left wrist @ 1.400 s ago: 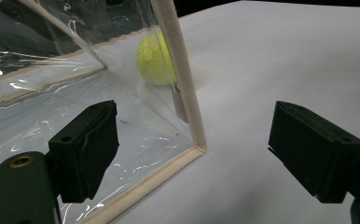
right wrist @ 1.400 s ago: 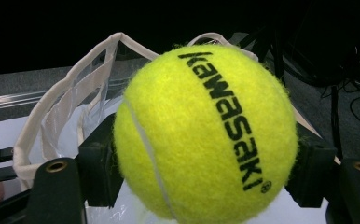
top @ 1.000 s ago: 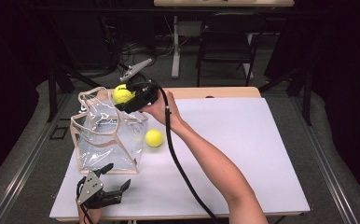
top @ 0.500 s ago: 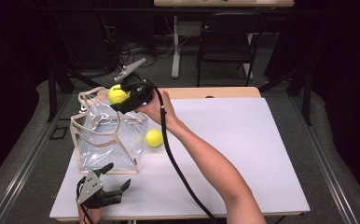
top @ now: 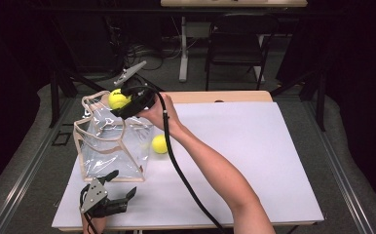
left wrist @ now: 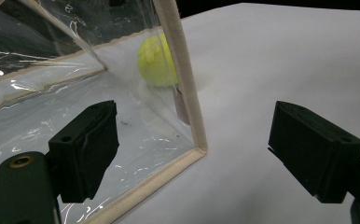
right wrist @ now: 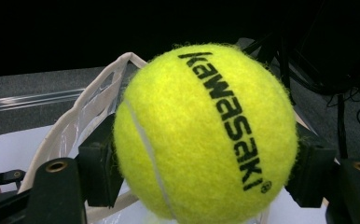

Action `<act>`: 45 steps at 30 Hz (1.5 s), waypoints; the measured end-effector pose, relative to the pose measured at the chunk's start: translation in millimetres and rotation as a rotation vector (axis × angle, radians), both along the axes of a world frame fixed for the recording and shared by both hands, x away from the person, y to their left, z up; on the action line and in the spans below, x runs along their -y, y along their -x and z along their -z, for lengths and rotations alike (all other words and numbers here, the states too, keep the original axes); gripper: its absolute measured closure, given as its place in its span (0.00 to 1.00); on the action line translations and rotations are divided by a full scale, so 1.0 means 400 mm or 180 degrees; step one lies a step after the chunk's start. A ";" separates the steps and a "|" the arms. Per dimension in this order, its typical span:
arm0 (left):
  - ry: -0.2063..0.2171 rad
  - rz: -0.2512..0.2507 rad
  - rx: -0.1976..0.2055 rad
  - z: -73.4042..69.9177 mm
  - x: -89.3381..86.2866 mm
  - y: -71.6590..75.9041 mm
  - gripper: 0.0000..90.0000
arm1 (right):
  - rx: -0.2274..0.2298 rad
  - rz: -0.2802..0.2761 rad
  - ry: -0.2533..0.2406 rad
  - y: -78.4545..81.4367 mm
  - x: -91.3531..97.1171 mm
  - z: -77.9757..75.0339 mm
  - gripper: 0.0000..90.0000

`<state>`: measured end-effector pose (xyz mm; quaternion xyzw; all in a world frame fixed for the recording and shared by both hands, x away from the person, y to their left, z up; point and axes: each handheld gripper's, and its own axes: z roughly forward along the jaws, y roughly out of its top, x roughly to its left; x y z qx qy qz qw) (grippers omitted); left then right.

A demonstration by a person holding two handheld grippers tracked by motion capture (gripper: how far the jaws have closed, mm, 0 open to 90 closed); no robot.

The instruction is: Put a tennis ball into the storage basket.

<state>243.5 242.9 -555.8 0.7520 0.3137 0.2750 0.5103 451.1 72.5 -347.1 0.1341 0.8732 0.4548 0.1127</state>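
High view: my right gripper (top: 122,103) is clamped on ball 1 (top: 117,98), held over the open top of the clear bag (top: 109,148), near its far rim. Risk: let go too close to that rim and the ball clips the tape edge, bounces out or tips the bag, which looks soft and unbraced. Ball 2 (top: 159,144) sits on the table (top: 254,146) just right of the bag; a bounce could send it rolling. Plenty of bare table to the right, little on the left, where the bag stands close to the table edge.

Left gripper view: my left gripper (left wrist: 201,154) is released, jaws wide, low by the bag's near corner, touching nothing. It isn't steadying the bag. Ball 2 (left wrist: 157,58) shows through the film.

Right gripper view: ball 1 (right wrist: 206,133) squeezed between both pads, handle loop (right wrist: 82,114) just behind. Bag mouth below is mostly hidden, so I can't tell how centred I am.
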 end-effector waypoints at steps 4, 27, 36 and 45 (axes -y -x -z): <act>0.0002 0.0009 0.0006 -0.001 0.000 0.002 0.18 | -0.0004 0.0012 0.0022 -0.001 -0.002 0.002 0.30; 0.0021 -0.0002 0.0006 -0.001 -0.001 0.001 0.18 | 0.0027 -0.0048 0.0038 0.012 -0.027 -0.010 0.30; 0.0029 -0.0003 0.0015 -0.003 -0.002 0.001 0.18 | 0.0030 -0.0080 0.0059 0.018 -0.043 -0.009 0.29; 0.0034 -0.0005 0.0017 -0.003 -0.002 0.000 0.18 | 0.0055 -0.0118 0.0124 0.029 -0.058 -0.016 0.30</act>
